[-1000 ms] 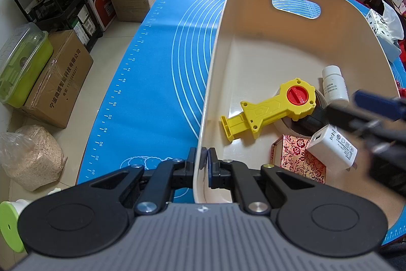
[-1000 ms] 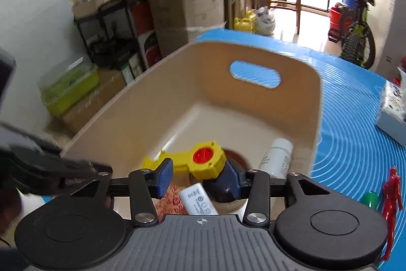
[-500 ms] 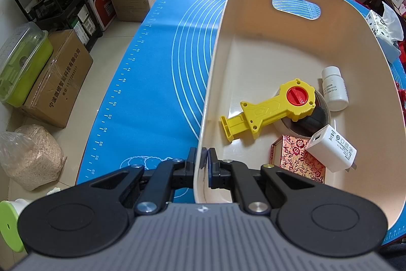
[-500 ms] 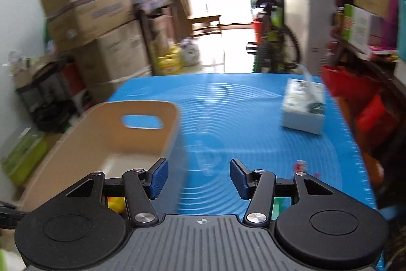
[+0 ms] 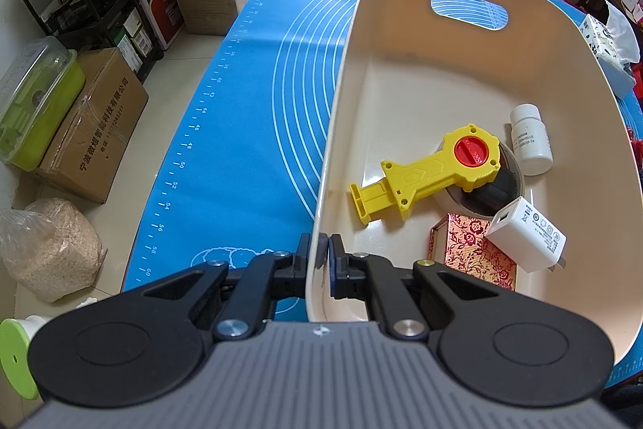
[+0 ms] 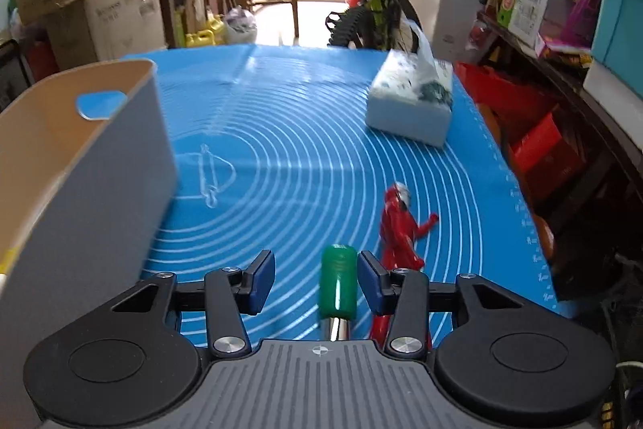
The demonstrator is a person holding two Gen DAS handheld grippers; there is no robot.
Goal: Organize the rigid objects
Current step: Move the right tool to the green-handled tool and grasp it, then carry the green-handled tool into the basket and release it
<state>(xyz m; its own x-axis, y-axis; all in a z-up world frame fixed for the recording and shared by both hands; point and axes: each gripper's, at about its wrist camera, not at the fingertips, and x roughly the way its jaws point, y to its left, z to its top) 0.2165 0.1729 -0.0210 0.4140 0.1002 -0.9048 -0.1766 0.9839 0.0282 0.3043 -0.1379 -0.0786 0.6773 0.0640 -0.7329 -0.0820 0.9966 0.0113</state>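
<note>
The right gripper (image 6: pixel 316 280) has swung away from the cream bin (image 5: pixel 345 99) and now hangs over the blue mat (image 6: pixel 281 131), with a green-handled tool (image 6: pixel 338 286) lying between its blue pads. The jaws are closing, but gaps show on both sides of the handle, so nothing is gripped yet. A second ago this same gripper was inside the bin over the white charger (image 5: pixel 526 240); half a second ago it was crossing the bin's rim toward the mat, with its jaws slightly wider. That shift suggests the charger's drop-off is finished and the next pickup is beginning. Just beyond the right pad lies a red toy figure (image 6: pixel 400 224), close enough that it may be nudged as the pads close. The tissue box (image 6: pixel 410 107) sits far ahead of the gripper. The left gripper (image 5: pixel 322 260) has not moved across the three frames: it stays clenched on the bin's near wall, one pad outside and one inside. Ahead of it inside the bin rest the yellow toy launcher (image 5: pixel 426 173), the white bottle (image 5: pixel 530 139), the red patterned box (image 5: pixel 474 248) and the charger, which is no longer covered by the other tool.
</note>
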